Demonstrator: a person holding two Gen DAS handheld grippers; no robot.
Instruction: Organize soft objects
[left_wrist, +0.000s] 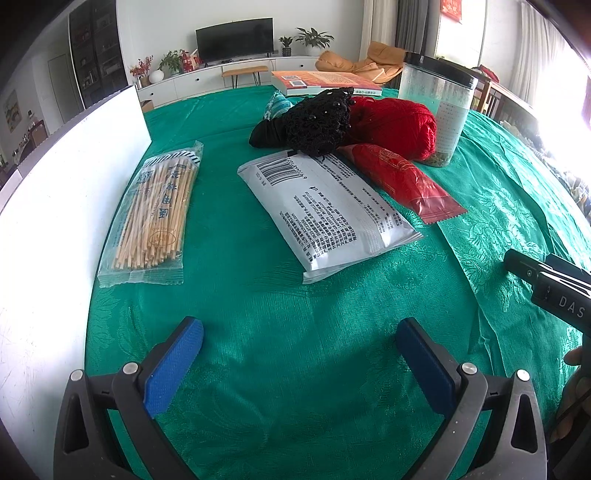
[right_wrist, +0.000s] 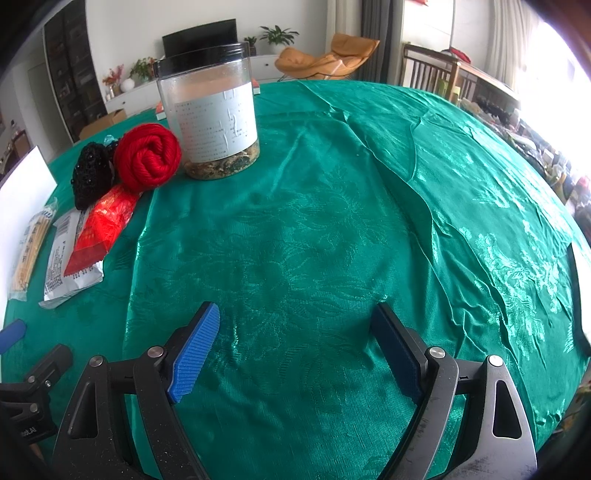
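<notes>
A red yarn ball (left_wrist: 395, 123) (right_wrist: 147, 157) lies on the green tablecloth (left_wrist: 258, 295) beside a black beaded knit piece (left_wrist: 314, 120) (right_wrist: 90, 175). In front of them lie a white soft packet (left_wrist: 328, 206) (right_wrist: 64, 254) and a red snack wrapper (left_wrist: 402, 181) (right_wrist: 101, 229). A teal cloth bit (left_wrist: 277, 105) peeks out behind the black piece. My left gripper (left_wrist: 299, 328) hovers open over bare cloth, short of the white packet. My right gripper (right_wrist: 295, 321) is open over bare cloth, far right of the pile.
A clear bag of wooden sticks (left_wrist: 155, 214) lies by a white board (left_wrist: 62, 192) on the left. A clear jar with a black lid (left_wrist: 439, 107) (right_wrist: 210, 110) stands behind the yarn. A book (left_wrist: 325, 83) lies at the far edge.
</notes>
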